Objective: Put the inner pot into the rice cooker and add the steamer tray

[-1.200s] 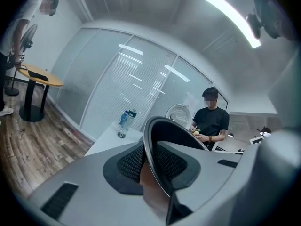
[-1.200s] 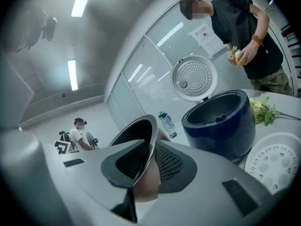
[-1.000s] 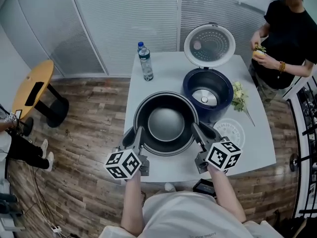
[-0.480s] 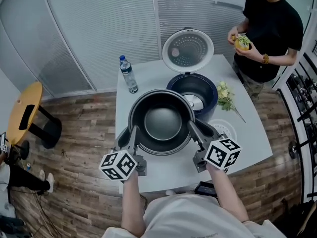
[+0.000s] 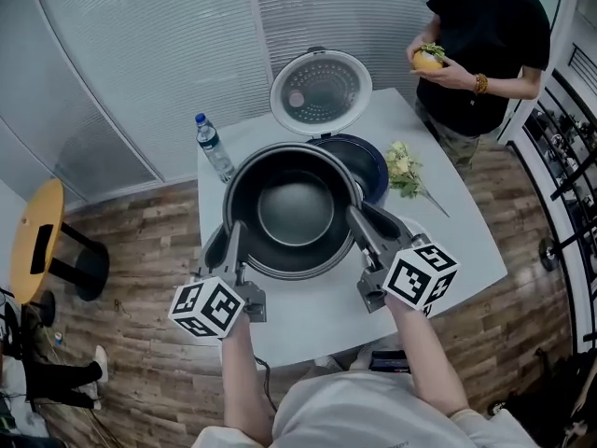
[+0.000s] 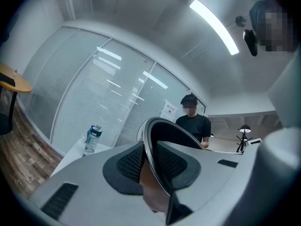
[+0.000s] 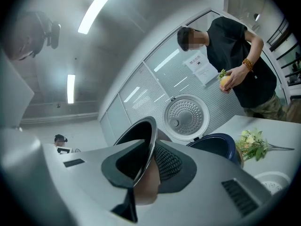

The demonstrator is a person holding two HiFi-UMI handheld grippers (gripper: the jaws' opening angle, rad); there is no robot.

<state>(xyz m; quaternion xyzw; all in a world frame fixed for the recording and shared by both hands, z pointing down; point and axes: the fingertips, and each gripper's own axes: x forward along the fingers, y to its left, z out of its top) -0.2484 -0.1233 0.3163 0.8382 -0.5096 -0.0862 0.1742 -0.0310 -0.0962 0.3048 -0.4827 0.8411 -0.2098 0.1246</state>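
A white counter (image 5: 312,315) stands on a wood-plank floor (image 5: 131,343) in front of blind-covered glass walls (image 5: 140,54). Above it, the left gripper (image 5: 230,245) and right gripper (image 5: 359,227) have their fingers clamped on opposite sides of the inner pot's (image 5: 294,211) rim. The pot is held partly over the open navy rice cooker (image 5: 371,161). A water bottle (image 5: 213,146) and flowers (image 5: 403,168) sit nearby. A person in black (image 5: 490,35) stands at the far corner.

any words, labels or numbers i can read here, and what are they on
Nothing reads clearly.
Paper notice on the wall: print too small.
Water bottle label: too blurred.
Cubes on left gripper and right gripper: square patterns only, no letters.
Inner pot: no print visible.
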